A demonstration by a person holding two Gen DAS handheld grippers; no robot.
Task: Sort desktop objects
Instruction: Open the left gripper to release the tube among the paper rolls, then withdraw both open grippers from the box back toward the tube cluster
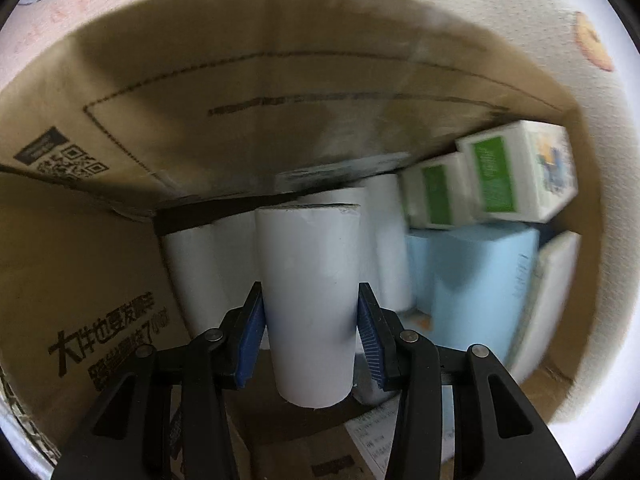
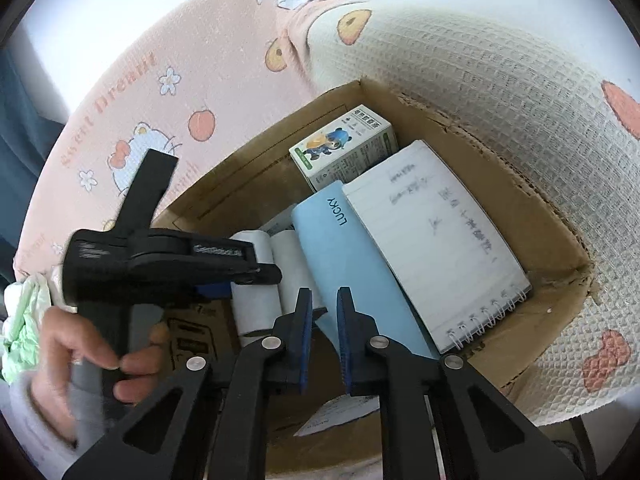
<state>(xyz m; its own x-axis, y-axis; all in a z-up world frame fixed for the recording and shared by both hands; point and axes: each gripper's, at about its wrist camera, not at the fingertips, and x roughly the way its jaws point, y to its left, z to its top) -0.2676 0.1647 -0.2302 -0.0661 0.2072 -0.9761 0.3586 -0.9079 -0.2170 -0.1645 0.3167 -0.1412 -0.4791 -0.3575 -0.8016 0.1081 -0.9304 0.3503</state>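
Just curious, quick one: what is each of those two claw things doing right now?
Left gripper: fingers closed on a white paper roll, over the cardboard box.
Right gripper: fingers closed, holding nothing.

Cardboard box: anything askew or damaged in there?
Mostly tidy. The spiral notebook and blue booklet lean tilted rather than lying flat, and the cardboard box has a torn, ragged rim at its right corner. Nothing spilled.
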